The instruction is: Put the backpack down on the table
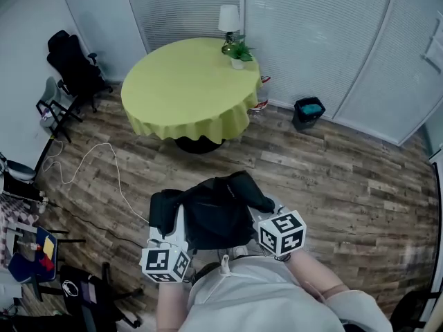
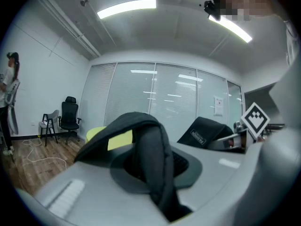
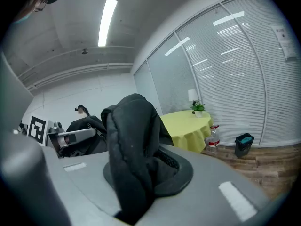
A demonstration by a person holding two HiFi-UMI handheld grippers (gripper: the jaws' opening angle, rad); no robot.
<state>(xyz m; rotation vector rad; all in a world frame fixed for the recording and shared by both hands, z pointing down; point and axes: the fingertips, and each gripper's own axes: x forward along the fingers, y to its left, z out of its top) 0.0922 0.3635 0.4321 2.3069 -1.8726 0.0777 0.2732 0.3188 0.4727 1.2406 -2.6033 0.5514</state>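
Note:
A black backpack (image 1: pixel 213 211) hangs in the air between my two grippers, over the wooden floor and short of the round table (image 1: pixel 187 88) with its yellow-green cloth. My left gripper (image 1: pixel 177 221) is shut on one black padded strap (image 2: pixel 151 159), which fills the gap between its jaws. My right gripper (image 1: pixel 261 218) is shut on the other strap (image 3: pixel 131 149), bunched thick between its jaws. The table (image 3: pixel 188 126) shows ahead in the right gripper view, and part of it (image 2: pixel 96 133) shows behind the strap in the left gripper view.
A white lamp (image 1: pixel 229 21) and a small potted plant (image 1: pixel 239 52) stand at the table's far edge. A black bin (image 1: pixel 309 111) and a bottle (image 3: pixel 213 138) sit by the glass wall. Office chairs (image 1: pixel 73 64) stand at the left, a white cable (image 1: pixel 97 168) runs across the floor, and a person (image 2: pixel 9 102) stands at the far left.

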